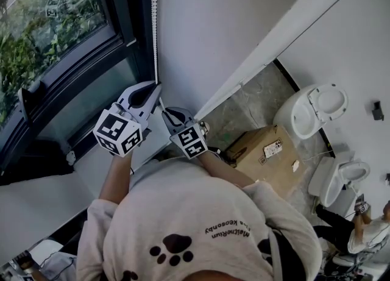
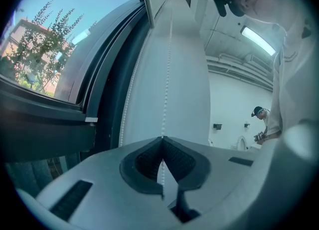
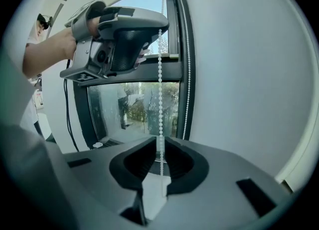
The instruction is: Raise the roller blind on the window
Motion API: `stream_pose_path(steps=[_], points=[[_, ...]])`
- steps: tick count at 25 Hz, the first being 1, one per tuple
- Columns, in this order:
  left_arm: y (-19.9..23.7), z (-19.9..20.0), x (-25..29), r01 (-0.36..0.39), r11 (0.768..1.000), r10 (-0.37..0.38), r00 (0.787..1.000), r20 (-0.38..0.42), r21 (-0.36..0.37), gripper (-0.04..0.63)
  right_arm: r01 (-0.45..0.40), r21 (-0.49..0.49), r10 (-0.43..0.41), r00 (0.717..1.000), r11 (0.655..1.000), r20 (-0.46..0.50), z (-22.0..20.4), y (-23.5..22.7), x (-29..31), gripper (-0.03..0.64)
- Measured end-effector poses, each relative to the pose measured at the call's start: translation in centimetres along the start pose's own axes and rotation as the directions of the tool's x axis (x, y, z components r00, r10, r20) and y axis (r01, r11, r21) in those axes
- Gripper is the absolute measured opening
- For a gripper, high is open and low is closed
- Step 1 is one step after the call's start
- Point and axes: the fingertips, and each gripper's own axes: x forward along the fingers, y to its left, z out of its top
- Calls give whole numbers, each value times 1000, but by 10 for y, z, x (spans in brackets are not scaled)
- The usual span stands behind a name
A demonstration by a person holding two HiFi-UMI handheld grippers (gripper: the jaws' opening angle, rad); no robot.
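Observation:
The white bead chain hangs down the wall beside the dark window frame. In the head view my left gripper is the upper one on the chain, and my right gripper sits just below it. The left gripper view shows my left gripper shut on one strand of the bead chain; the other strand hangs free to its left. In the right gripper view my right gripper stands slightly open, with the bead chain passing loosely between the jaws. The left gripper shows above it, still clamping the chain. I cannot make out the blind fabric.
A grey window sill runs below the glass. On the floor to the right stand a cardboard box and a white toilet. Another person is at the bottom right. The white wall is right behind the chain.

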Motion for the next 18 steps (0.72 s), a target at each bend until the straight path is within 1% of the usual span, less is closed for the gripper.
stream_pose_path(steps=[2, 5, 8, 10, 13, 16, 18], points=[[0, -1, 0, 3, 1000, -3, 1000, 3, -1, 8, -14, 5, 14, 1000, 1000, 13, 8, 2, -6, 114], [-1, -1, 0, 9, 1000, -9, 1000, 6, -3, 8, 0, 23, -1, 997, 1000, 76, 35, -1, -23, 123], [-1, -1, 2, 14, 1000, -14, 1000, 4, 5, 8, 33, 29, -37, 988, 999, 148, 77, -7, -48, 123], [-1, 0, 2, 14, 1000, -14, 1000, 4, 9, 8, 46, 40, -54, 971, 998, 233, 113, -9, -68, 123], [0, -1, 2, 14, 1000, -14, 1000, 7, 10, 8, 67, 53, -81, 934, 996, 347, 165, -14, -96, 121], [0, -1, 2, 14, 1000, -14, 1000, 9, 12, 8, 77, 34, -84, 904, 996, 419, 210, -15, -115, 121], [0, -1, 2, 16, 1000, -16, 1000, 11, 10, 8, 82, 13, -79, 892, 997, 445, 234, -15, -120, 118]])
